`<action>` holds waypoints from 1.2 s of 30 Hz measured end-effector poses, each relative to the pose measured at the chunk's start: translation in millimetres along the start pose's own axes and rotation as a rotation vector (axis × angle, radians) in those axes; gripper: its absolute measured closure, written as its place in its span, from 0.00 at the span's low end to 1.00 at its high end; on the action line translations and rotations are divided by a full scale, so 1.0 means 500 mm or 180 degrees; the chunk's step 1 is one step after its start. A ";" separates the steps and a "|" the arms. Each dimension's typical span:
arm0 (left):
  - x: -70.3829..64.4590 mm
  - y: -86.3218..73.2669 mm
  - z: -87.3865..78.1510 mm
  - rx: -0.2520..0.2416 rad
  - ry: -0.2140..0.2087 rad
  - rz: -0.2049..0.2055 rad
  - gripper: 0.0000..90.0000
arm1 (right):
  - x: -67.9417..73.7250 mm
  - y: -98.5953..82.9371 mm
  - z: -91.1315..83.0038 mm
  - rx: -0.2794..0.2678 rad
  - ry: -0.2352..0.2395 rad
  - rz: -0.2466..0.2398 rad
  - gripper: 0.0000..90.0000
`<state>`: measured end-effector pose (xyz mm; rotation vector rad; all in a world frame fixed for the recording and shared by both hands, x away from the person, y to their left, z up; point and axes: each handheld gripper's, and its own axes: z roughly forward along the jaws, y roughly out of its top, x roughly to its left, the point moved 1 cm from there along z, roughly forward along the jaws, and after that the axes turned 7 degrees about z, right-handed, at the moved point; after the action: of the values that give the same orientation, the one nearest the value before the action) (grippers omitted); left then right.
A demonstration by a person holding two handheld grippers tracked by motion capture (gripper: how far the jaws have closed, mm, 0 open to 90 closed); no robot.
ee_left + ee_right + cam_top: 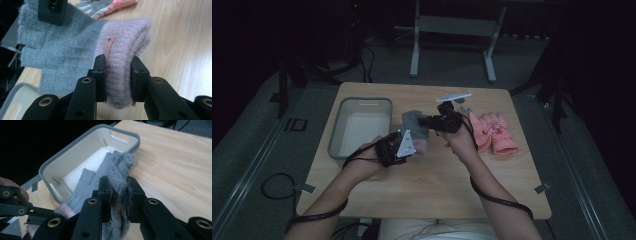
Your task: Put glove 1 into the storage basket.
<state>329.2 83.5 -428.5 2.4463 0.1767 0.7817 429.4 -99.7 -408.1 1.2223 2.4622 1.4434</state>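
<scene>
Above the wooden table [437,175], both claws pinch the grey glove [65,50]: left claw [117,75] its pinkish cuff, right claw [119,195] its fingers.

The room is dim. A wooden table [427,185] stands on grey floor [242,150]. At 12 o'clock, grey stand legs [414,55] rise into darkness. Black cables [274,187] lie at 8 o'clock.

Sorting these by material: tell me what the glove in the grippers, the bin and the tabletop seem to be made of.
Grey glove: knitted, fuzzy yarn, probably wool or acrylic; ribbed stitches show, and the cuff is pinkish.
Bin: likely moulded plastic, smooth and matte, with a grey rim, pale inside and a cut-out handle.
Tabletop: wood-grain surface, perhaps laminate; light streaks with a slight sheen.
</scene>
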 end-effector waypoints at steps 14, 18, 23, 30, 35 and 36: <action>0.059 -0.065 -0.065 0.0250 0.0112 0.0028 0.78 | 0.072 0.081 0.067 0.0029 0.0120 -0.0108 0.86; 0.066 -0.105 -0.077 0.0357 0.0170 0.0013 0.78 | 0.091 0.095 0.101 0.0065 0.0208 -0.0076 0.86; 0.077 -0.155 -0.091 0.0434 0.0162 -0.0129 0.78 | 0.127 0.108 0.156 0.0115 0.0254 -0.0141 0.86; 0.089 -0.230 -0.090 0.0434 0.0176 -0.0240 0.78 | 0.155 0.117 0.227 0.0194 0.0350 -0.0170 0.85; 0.104 -0.257 -0.056 0.0499 0.0051 -0.0292 0.78 | 0.145 0.112 0.269 0.0264 0.0252 -0.0156 0.85; 0.107 -0.261 -0.047 0.0519 0.0013 -0.0312 0.78 | 0.142 0.109 0.279 0.0285 0.0225 -0.0158 0.85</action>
<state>365.4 218.6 -458.0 2.5663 0.3725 0.7557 468.8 60.5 -422.2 1.1346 2.6105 1.4023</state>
